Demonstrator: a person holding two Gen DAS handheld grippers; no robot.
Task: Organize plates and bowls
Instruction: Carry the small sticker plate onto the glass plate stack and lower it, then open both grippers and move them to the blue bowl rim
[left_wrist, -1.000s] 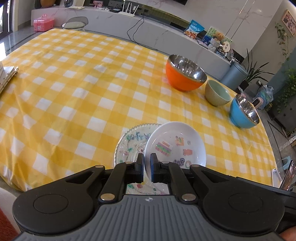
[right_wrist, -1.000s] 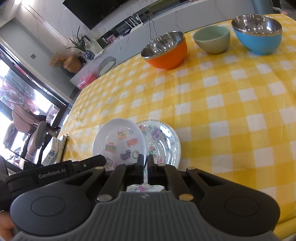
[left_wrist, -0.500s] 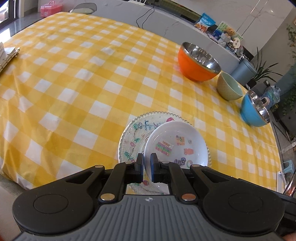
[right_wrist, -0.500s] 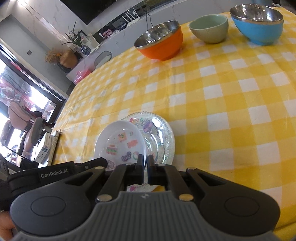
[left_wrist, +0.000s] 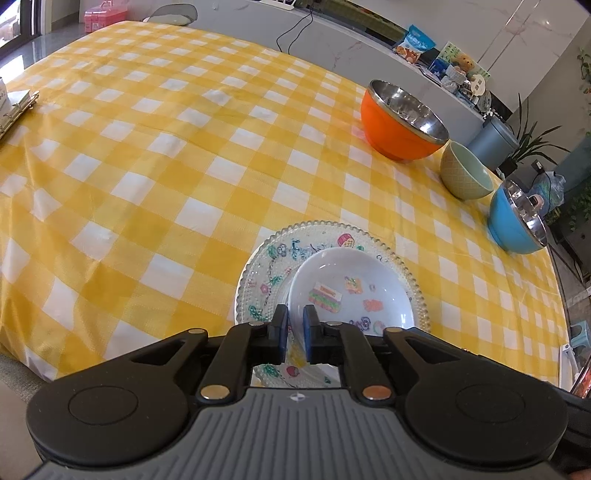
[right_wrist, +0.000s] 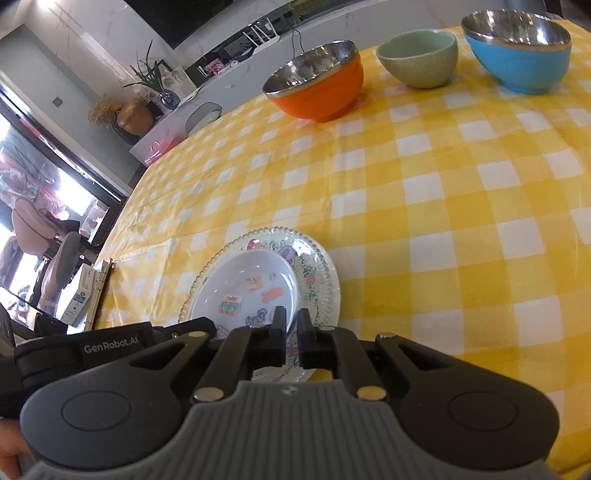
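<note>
A white sticker-decorated plate (left_wrist: 351, 295) rests on a larger clear beaded plate (left_wrist: 266, 266) near the table's front edge. My left gripper (left_wrist: 294, 325) is shut on the white plate's near rim. My right gripper (right_wrist: 291, 325) is shut on the clear beaded plate's (right_wrist: 317, 273) near rim, with the white plate (right_wrist: 247, 288) on it. The left gripper's body (right_wrist: 110, 343) shows at the lower left of the right wrist view.
An orange steel-lined bowl (left_wrist: 402, 122), a green ceramic bowl (left_wrist: 465, 171) and a blue steel-lined bowl (left_wrist: 517, 221) stand in a row at the far right of the yellow checked tablecloth (left_wrist: 166, 166). A binder (left_wrist: 14, 107) lies at the left edge.
The white plate has moved from beside the clear plate to on top of it, overlapping more fully. Both grippers stay shut on their plates.
</note>
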